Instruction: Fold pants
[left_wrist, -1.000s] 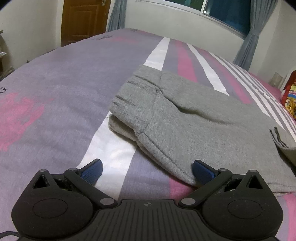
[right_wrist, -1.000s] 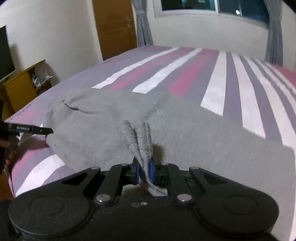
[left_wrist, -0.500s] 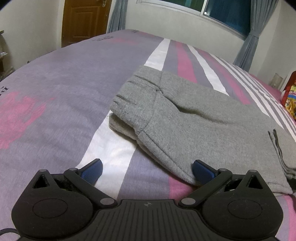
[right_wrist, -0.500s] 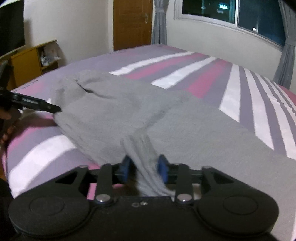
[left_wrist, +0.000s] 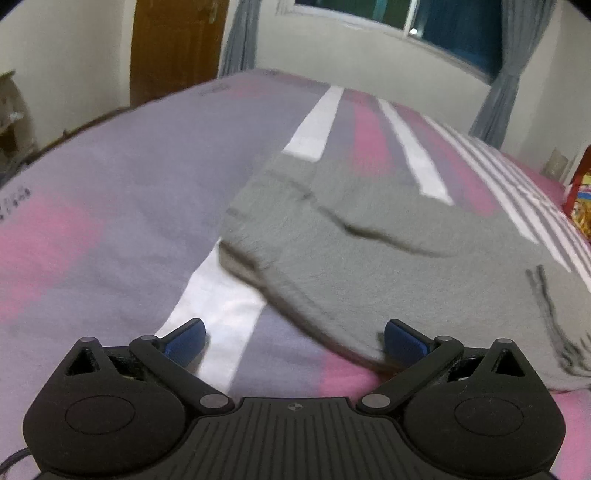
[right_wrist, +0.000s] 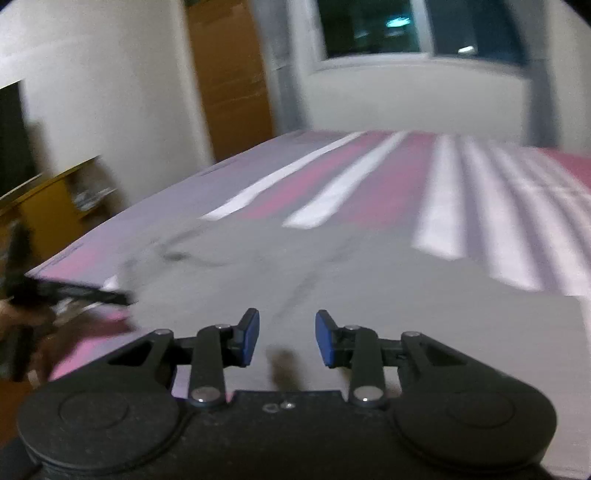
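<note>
- The grey pants (left_wrist: 388, 251) lie folded and flat on the striped bed (left_wrist: 110, 192), with one folded end toward the left gripper.
- Only the left wrist view shows that end's stacked layers and a dark fold line near the right edge; the right wrist view shows the pants (right_wrist: 332, 280) as a blurred grey sheet.
- The left gripper (left_wrist: 293, 338) stands wide apart, its right pad (left_wrist: 404, 341) at the near hem, the left pad over bare bedding.
- The right gripper (right_wrist: 286, 339) is parted above the cloth, having just closed a little, nothing between the pads.
- Only the right wrist view shows the left gripper's dark finger (right_wrist: 85, 295) at the pants' left edge, a hand (right_wrist: 22, 321) behind it, and a yellow cabinet (right_wrist: 55, 206).
</note>
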